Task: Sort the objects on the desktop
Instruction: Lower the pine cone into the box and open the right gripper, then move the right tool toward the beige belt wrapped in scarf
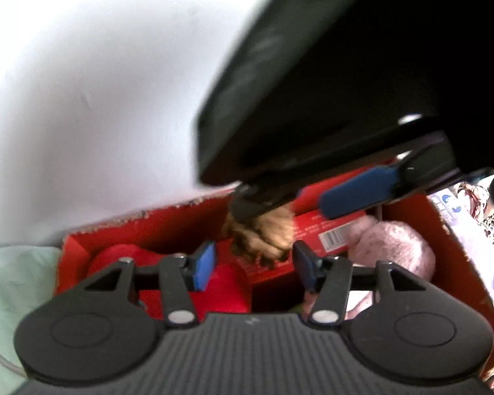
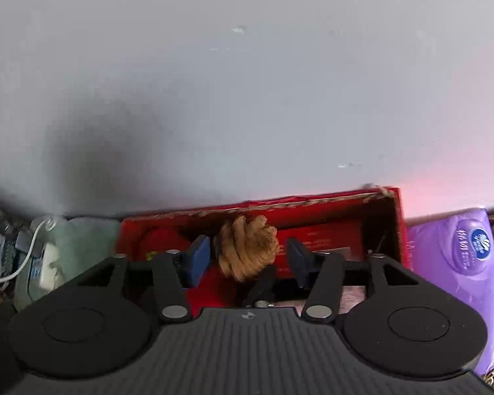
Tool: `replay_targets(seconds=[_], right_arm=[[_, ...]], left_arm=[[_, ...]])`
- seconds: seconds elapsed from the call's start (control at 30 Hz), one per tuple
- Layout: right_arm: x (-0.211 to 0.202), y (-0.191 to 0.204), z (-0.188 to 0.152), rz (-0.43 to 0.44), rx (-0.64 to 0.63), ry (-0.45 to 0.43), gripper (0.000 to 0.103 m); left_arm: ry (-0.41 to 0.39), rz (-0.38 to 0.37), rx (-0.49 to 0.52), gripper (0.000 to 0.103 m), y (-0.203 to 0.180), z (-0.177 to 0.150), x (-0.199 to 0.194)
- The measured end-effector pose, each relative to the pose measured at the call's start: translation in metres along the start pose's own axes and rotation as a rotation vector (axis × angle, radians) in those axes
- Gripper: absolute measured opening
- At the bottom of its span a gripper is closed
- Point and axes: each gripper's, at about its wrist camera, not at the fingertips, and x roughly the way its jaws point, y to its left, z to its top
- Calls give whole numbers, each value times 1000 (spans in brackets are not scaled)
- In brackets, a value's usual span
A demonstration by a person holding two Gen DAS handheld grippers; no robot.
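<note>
A red cardboard box stands against the wall. It holds a red soft item, a pink fuzzy item and a red carton with a barcode. A tan coiled rope bundle sits over the box between the wide-apart blue pads of my right gripper, which is open. Whether a pad touches it is unclear. My left gripper is open just in front of the box, lower than the right one, with nothing in it.
A purple tissue pack lies right of the box. A mint green cloth lies to its left, with a white charger and cable beside it. The white wall rises right behind the box.
</note>
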Motion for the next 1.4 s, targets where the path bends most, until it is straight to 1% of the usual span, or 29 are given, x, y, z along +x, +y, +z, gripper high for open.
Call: replay_targets(seconds=[0.07,0.13,0.17,0.23,0.33,0.47,0.53,0.6,0.63,0.73,0.77,0.83,0.93,1.03,1.13,1.23,1.33,1.4], right_arm=[[-10,-2,-2,-1,6,-29,57],[-24,-2,-3,-33,-1,-73,60],[-31,-3,-4,-43,-1,-88,61],[-45,-5,-6,-67,2,-116,62],[-64,-6,-10,-142,-3,-145,66],[-83,-9,-19,-212,-14,-167,71],[-92,-11,-24,-222,-11,-178,76],[-100,-14,-28,-225,-2,-184,76],[-104,-17,-30,-225,2,-186,76],[-117,-26,-32,-220,11,-183,76],[-121,-29,-33,-217,12,-181,76],[-124,-34,-36,-216,13,-177,76],[-124,-42,-39,-219,12,-168,76],[-132,-55,-42,-221,14,-161,76],[-139,-72,-44,-239,16,-158,76],[-147,-92,-49,-269,22,-148,76],[-152,-118,-55,-297,47,-124,76],[-153,-137,-60,-310,72,-99,76]], left_arm=[[-4,-10,-12,60,6,-2,-3],[-5,-19,-28,66,11,-2,-8],[-2,-25,-45,68,14,-2,-11],[7,-33,-89,78,21,0,-19],[33,-29,-146,88,30,3,-29],[46,-38,-182,94,-9,21,-24],[52,-43,-200,97,-29,30,-21],[59,-46,-217,98,-48,38,-19],[62,-41,-218,98,-49,32,-18],[76,-39,-229,99,-50,36,-25],[82,-38,-230,99,-56,33,-18],[89,-32,-225,100,-62,35,-27],[102,-32,-209,100,-82,40,-27],[95,-36,-190,100,-102,43,-33],[66,-42,-148,100,-121,51,-38],[28,-58,-86,100,-140,43,-59],[3,-110,-42,99,-160,28,-77],[-4,-137,4,99,-179,24,-81]])
